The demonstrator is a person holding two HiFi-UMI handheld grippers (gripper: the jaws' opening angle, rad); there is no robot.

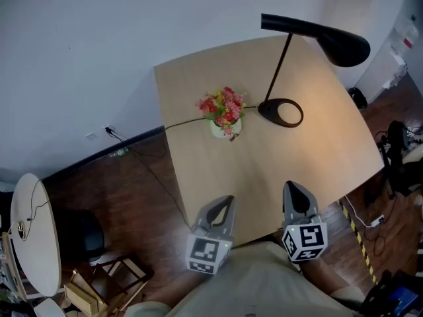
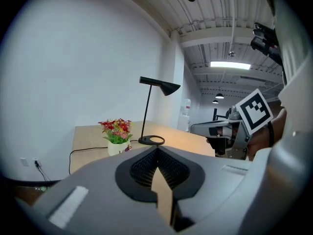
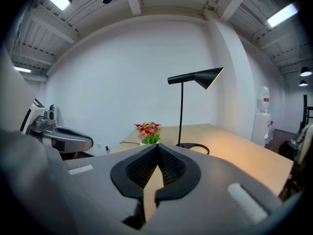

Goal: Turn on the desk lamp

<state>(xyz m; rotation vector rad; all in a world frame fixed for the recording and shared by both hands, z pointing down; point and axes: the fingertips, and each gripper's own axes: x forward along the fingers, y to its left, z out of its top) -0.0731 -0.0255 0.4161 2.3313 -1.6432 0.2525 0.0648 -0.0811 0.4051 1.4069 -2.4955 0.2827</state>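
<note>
The left gripper (image 1: pixel 223 207) and right gripper (image 1: pixel 295 193) are hovering at the near edge of the table (image 1: pixel 310 167), well apart from the desk lamp (image 1: pixel 330 41), which is standing at the far side beside a pot of flowers (image 1: pixel 225 111). Both pairs of jaws are pressing together at the tips, pinching nothing, though a thin slit seems to be showing lower down.

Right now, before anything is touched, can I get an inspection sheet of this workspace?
Surface: light wooden table.
Job's things: black desk lamp, upright at the far side.
Clutter: flower pot beside the lamp's base.
Grippers: left gripper and right gripper both shut, empty, over the near edge.
Cables: black cable across the table, off its left edge.
Surroundings: white wall, wall socket, round white table at left.
</note>
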